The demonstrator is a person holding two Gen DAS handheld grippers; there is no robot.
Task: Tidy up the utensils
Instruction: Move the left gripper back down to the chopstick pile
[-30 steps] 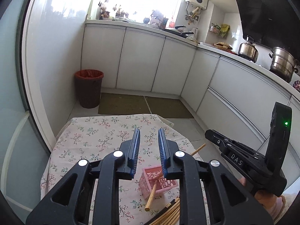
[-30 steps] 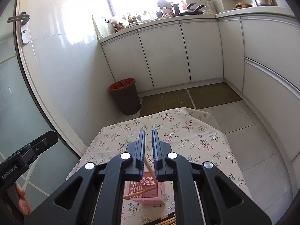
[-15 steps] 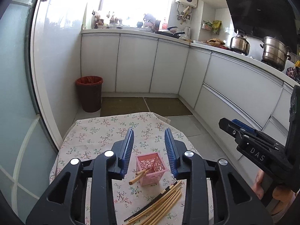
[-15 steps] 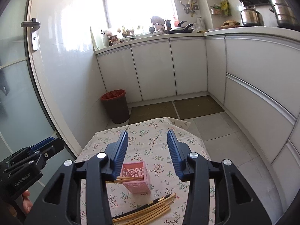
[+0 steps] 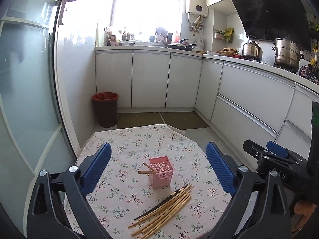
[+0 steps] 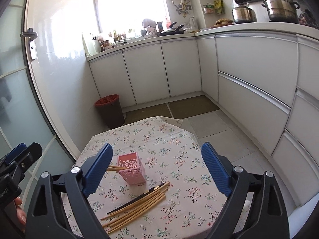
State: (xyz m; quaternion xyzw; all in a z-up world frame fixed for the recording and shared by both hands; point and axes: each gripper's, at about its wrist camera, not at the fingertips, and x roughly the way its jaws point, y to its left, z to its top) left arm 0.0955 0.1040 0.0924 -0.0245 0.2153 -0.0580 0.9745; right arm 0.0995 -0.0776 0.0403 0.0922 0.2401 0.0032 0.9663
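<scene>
A pink perforated holder [image 5: 161,170] stands upright on the floral tablecloth, with two wooden chopsticks [image 5: 147,170] leaning out of its left side. It also shows in the right wrist view [image 6: 131,169]. A bundle of several wooden chopsticks and a dark one [image 5: 165,207] lies on the cloth in front of it, also in the right wrist view [image 6: 137,204]. My left gripper [image 5: 158,168] is wide open and empty, held above and behind the holder. My right gripper [image 6: 157,168] is wide open and empty too; it shows at the right in the left wrist view [image 5: 279,163].
The small table [image 5: 137,137] with the floral cloth stands in a narrow kitchen. A red-lined bin [image 5: 105,109] stands on the floor beyond it by a glass door [image 5: 30,99]. White cabinets [image 5: 249,103] run along the back and right.
Both grippers opened from nearly shut to wide open and pulled back and up from the holder. A chopstick that was between the right fingers now rests in the holder.
</scene>
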